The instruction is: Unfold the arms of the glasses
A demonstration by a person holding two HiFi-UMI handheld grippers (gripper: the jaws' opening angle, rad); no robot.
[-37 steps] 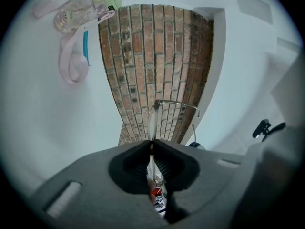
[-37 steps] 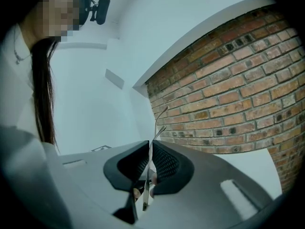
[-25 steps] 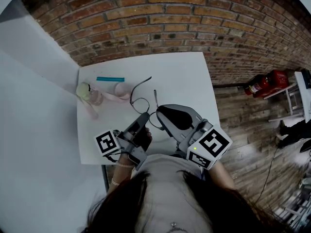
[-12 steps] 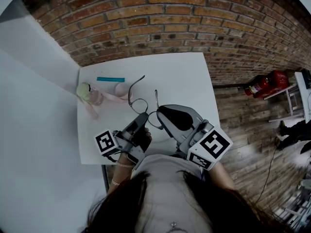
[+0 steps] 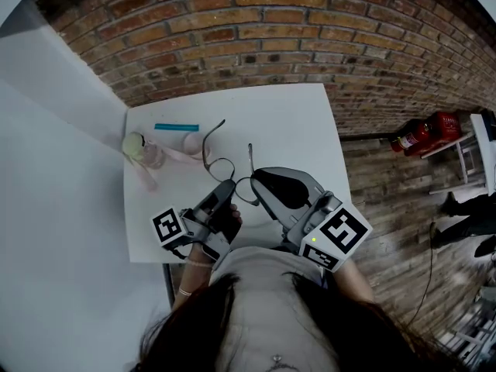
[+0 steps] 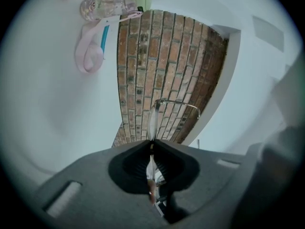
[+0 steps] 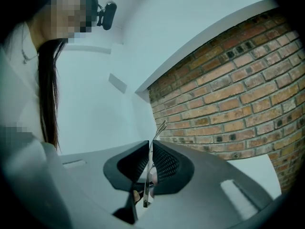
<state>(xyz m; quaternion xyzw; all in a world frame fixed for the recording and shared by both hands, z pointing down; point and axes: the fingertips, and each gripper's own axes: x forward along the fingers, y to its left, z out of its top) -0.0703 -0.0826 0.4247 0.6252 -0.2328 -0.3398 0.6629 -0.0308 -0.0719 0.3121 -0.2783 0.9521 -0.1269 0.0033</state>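
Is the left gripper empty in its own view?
No: the left gripper is shut on the glasses, whose lens rim sticks out beyond the closed tips.

No legible text, labels, brands, numbers or signs

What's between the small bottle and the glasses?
A pink strap lies between the bottle and the glasses, seen in the head view.
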